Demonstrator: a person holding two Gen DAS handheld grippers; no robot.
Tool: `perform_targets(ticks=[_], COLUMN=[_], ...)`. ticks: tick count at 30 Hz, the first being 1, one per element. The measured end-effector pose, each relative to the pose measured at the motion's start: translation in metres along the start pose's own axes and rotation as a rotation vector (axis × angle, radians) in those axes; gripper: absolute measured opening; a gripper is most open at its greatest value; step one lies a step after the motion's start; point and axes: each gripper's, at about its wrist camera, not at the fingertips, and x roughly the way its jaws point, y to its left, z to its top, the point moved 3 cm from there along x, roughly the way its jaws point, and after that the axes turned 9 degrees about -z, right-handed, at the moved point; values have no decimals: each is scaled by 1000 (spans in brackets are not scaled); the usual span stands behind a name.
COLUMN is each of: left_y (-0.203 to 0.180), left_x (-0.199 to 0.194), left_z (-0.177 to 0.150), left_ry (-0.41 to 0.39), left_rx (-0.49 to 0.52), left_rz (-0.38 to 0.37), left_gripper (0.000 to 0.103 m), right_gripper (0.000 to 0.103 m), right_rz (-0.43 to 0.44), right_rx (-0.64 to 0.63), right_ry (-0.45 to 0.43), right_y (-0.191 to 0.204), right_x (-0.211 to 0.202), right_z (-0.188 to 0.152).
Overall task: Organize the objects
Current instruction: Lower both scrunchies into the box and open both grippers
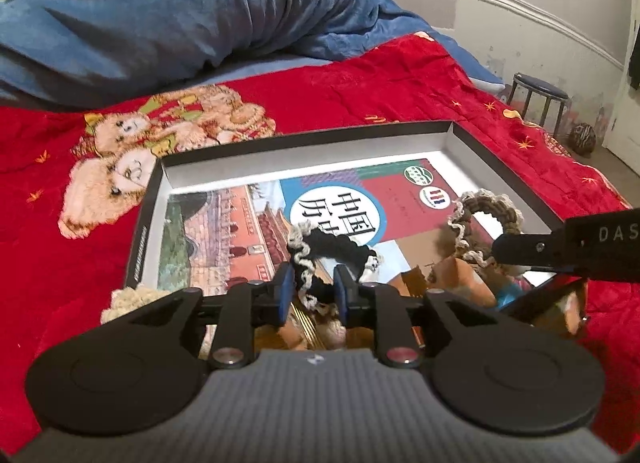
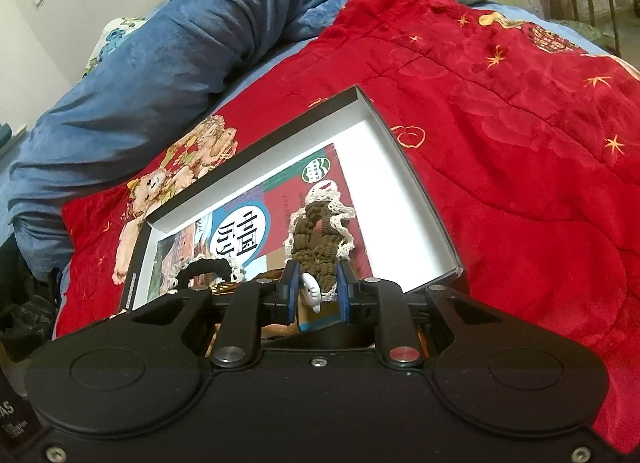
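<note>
A shallow box [image 1: 504,151] with black sides and a white inside lies on a red blanket [image 1: 360,79] on a bed. A book [image 1: 256,223] with a bright picture cover lies flat in the box. In the left wrist view, the left claw [image 1: 310,293] sits low in the middle of the frame and is closed on a black scrunchie [image 1: 340,251] with a pale frilly edge. The scrunchie is held up over the book. On the right side of that frame, the right claw [image 1: 504,249] comes in from the edge and reaches a brown scrunchie [image 1: 480,219] with a white frilly edge. In the right wrist view, the right claw [image 2: 318,295] is in the middle of the frame and is closed on the brown scrunchie [image 2: 318,239], which stands up over the book [image 2: 256,223]. A small white charm [image 2: 312,291] hangs between its blue pads [image 2: 291,291]. The black scrunchie [image 2: 208,269] shows at the left of that frame, over the box [image 2: 400,167]. A blue blanket [image 1: 180,15] is bunched up at the top of the left wrist view. A dark stool [image 1: 540,97] stands at the upper right.
</note>
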Motion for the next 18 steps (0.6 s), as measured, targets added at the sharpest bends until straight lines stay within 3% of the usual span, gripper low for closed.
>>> perform_targets(ticks=[5, 18], left_y=[-4, 1], left_x=[-3, -12], left_z=[0, 2], left_ry=[-20, -60], left_rx=[24, 11], left_rz=[5, 28], left_gripper=[56, 64], right_gripper=[20, 26], right_rz=[-9, -23], right_rx=[8, -23], right_ry=[0, -13], right_y=[-1, 6], right_x=[0, -3], right_z=[1, -1])
